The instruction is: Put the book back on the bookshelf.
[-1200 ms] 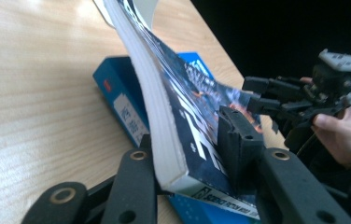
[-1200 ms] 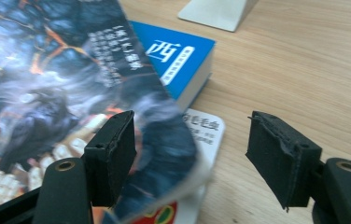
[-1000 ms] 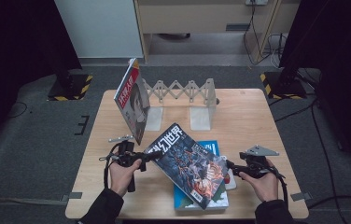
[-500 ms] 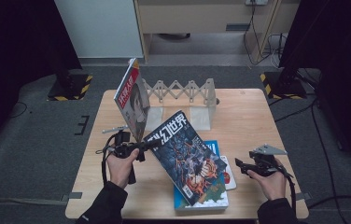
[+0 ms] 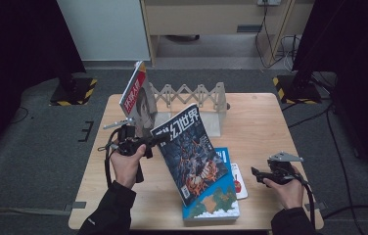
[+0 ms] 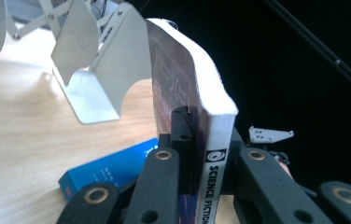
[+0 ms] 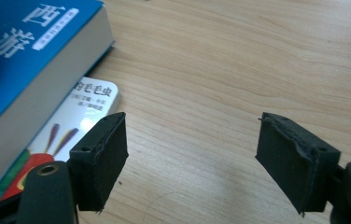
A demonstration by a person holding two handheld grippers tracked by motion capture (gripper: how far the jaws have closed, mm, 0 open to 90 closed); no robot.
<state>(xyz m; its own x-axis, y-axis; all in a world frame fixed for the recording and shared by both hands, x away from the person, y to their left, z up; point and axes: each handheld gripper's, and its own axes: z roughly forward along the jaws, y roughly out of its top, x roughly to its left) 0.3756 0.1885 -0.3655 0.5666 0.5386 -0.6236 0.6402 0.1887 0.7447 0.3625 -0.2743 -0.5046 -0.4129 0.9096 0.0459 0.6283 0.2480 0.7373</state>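
Left gripper (image 5: pixel 158 139): raised above the table (image 5: pixel 270 122), jaws clamped tight.
Right gripper (image 7: pixel 192 158): low over the table, jaws just widened, nothing between.

Magazine (image 6: pixel 218 140) spine: "SCIENCE FICTION"; cover "幻世界"; blue book (image 7: pixel 33 51) cover: possibly "西游"

The right hand-held gripper (image 7: pixel 192 161) has just been opening; its two black padded jaws stand wide apart with nothing between them, above the pale wooden desk (image 7: pixel 239 70). To the left of the jaws lies a thick blue book (image 7: pixel 33 51), and a thin white booklet (image 7: pixel 78 119) sticks out from under it, just beside the left jaw.
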